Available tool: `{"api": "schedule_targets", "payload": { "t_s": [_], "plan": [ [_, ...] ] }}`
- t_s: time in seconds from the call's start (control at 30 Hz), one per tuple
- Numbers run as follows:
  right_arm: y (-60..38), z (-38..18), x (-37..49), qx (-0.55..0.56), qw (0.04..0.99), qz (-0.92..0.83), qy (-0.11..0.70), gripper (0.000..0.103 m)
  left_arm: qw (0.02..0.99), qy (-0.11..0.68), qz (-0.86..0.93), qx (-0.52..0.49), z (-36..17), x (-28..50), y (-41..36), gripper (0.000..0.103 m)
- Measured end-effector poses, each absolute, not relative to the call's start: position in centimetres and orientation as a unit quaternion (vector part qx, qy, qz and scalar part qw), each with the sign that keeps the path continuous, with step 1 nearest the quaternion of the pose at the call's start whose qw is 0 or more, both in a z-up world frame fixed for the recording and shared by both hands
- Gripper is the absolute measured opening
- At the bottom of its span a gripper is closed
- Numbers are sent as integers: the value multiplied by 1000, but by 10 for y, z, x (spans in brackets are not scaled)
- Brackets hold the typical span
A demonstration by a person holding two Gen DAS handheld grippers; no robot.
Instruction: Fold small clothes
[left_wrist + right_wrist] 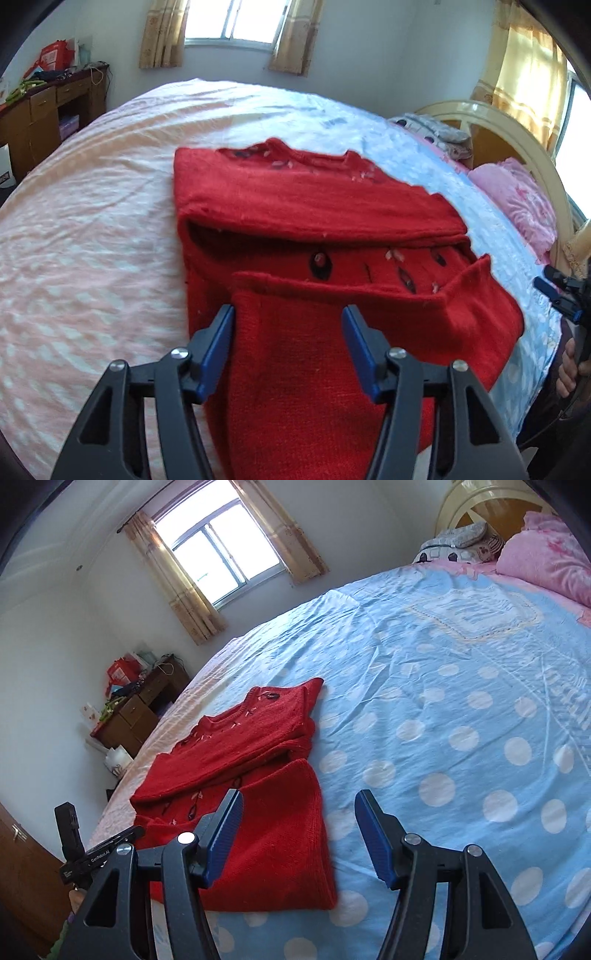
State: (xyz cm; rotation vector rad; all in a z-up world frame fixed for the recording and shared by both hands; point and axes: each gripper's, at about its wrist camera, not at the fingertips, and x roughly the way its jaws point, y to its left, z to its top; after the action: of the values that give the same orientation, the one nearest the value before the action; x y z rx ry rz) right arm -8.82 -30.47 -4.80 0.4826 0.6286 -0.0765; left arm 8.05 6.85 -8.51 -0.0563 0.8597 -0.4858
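A red knitted sweater [314,229] with dark and pink decorations lies on the bed, its sleeves folded across the body. It also shows in the right wrist view [255,782]. My left gripper [288,321] is open and empty, just above the sweater's near part. My right gripper [297,808] is open and empty, above the sweater's right edge and the blue sheet. The right gripper also shows at the far right of the left wrist view [554,288], and the left gripper's body shows at lower left of the right wrist view [92,853].
The bed [461,720] has a blue dotted sheet and a pink part [92,221]. Pink pillows [517,199] and a cream headboard [517,129] stand at its head. A wooden desk [44,107] with clutter stands by the wall.
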Motion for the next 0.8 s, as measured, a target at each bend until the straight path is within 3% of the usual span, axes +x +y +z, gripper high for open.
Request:
{"api": "schedule_targets", "payload": {
  "t_s": [0.13,0.2,0.23,0.27,0.6,0.7,0.73,0.8],
  "plan": [
    [-301,-54,-82,223,923,-40,310,64,881,410,-231,-45,-89,77,72,60],
    [-300,-54,-79,207,926,-44,314,64,882,410,-231,-41,-88,74,71,41],
    [-300,-53,-78,199,927,-46,314,64,880,411,-233,-45,-87,73,72,18],
    [-299,-53,-76,193,928,-44,315,64,879,411,-237,-58,-86,73,76,13],
    [-273,-77,-20,72,926,-35,368,64,881,404,-234,-72,-90,75,73,12],
    [-272,-93,2,77,915,-26,396,64,877,410,-236,-85,-92,81,74,30],
    [-270,-97,7,82,911,-17,403,61,876,410,-238,-86,-91,82,74,34],
    [-264,-101,10,83,910,-9,407,17,879,407,-236,-76,-91,81,72,33]
  ]
}}
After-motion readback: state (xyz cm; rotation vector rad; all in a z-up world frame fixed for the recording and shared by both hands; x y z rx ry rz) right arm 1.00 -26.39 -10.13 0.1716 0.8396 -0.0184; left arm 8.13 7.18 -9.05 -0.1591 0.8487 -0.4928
